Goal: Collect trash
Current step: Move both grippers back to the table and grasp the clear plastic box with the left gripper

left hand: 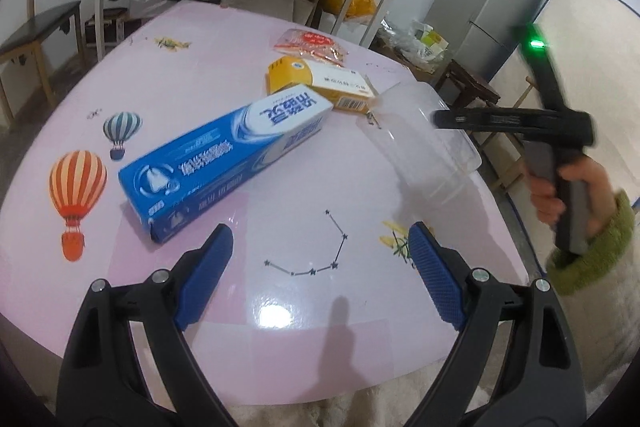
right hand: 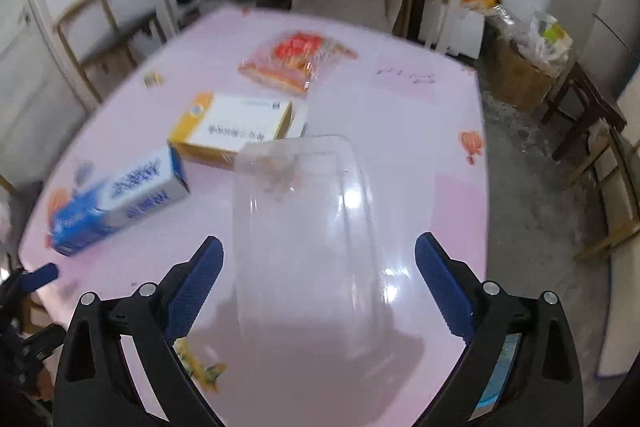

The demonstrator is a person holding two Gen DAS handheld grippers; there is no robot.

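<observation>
Left gripper [left hand: 320,267]: fingers spread wide, nothing between them, hovering over the near part of the pink table [left hand: 240,75], above the printed constellation mark [left hand: 316,259].

Right gripper [right hand: 318,275]: fingers likewise spread wide. A clear plastic cup [right hand: 304,227] lies between and ahead of them, on its side or tilted; neither blue pad visibly touches it. Whether the cup rests on the table or is off it cannot be told from this view, which is motion-blurred.

The left wrist view adds the outside of the situation: the right gripper [left hand: 440,117] is seen from the side near the table's right edge, held by a hand [left hand: 568,187] in a green sleeve, a green light lit on the unit. Its dark fingertip overlaps the upper part of the clear plastic cup [left hand: 424,143], which is tilted with its open end to the upper right.

Other trash on the table, both views: blue toothpaste box [left hand: 224,159] lying flat toward the left; yellow-and-white carton [left hand: 320,83] just behind it, their ends touching or nearly so; red-printed plastic wrapper [left hand: 312,45] farther back. The right wrist view shows the same three: toothpaste box [right hand: 120,199], carton [right hand: 232,127], wrapper [right hand: 296,63], and a strip of bare floor to the right of the table.
</observation>
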